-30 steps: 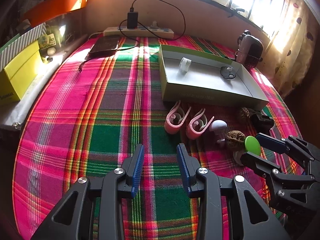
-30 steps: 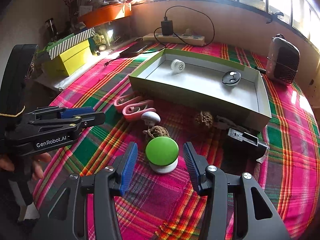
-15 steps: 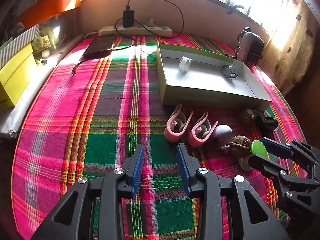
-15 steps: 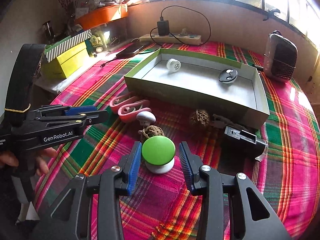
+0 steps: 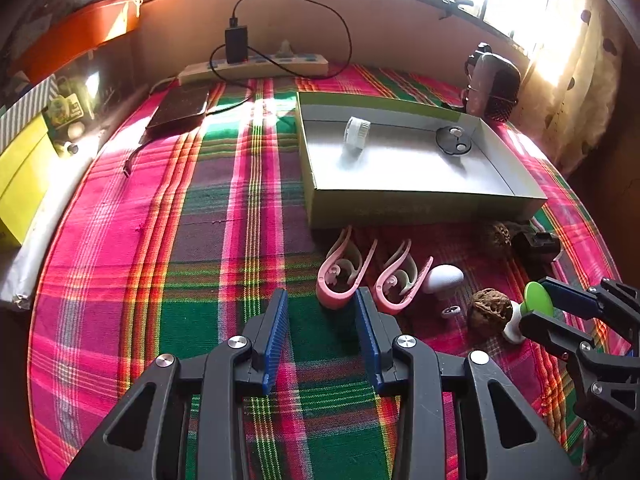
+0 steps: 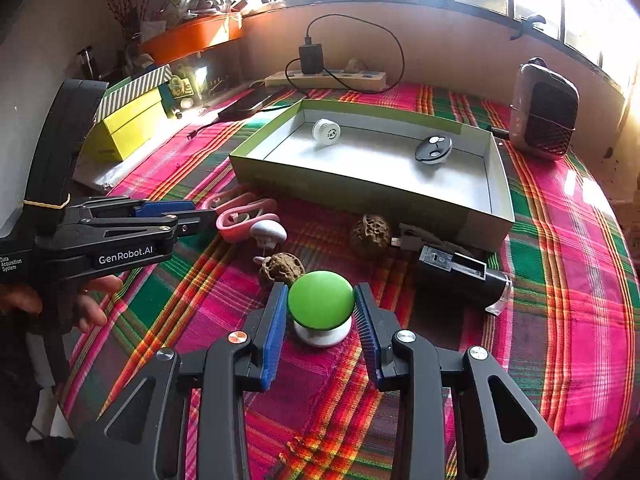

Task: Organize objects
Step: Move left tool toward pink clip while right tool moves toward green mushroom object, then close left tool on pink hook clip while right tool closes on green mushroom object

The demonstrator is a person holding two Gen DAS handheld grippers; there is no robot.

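Note:
A mushroom-shaped knob with a green cap (image 6: 320, 304) and a white base stands on the plaid cloth. My right gripper (image 6: 321, 287) has a blue pad against each side of the cap, and its jaws are closing on it. In the left wrist view, the cap (image 5: 538, 300) shows between the right gripper's (image 5: 536, 300) fingers. My left gripper (image 5: 320, 292) is open with nothing between its pads. Two pink clips (image 5: 340, 276) lie just beyond its tips. The open green box (image 6: 360, 188) holds a white round piece (image 6: 326, 132) and a black disc (image 6: 434, 148).
A white mushroom piece (image 5: 442, 276), two walnuts (image 5: 490, 312) and a black device (image 6: 460, 276) lie in front of the box. A power strip (image 5: 256, 68) with a charger, a dark flat device (image 5: 180, 108), a small heater (image 6: 544, 116) and a yellow box (image 6: 128, 128) line the back and sides.
My right gripper's jaws have narrowed from well apart to touching the green cap. My left gripper has drifted closer to the pink clips, still open.

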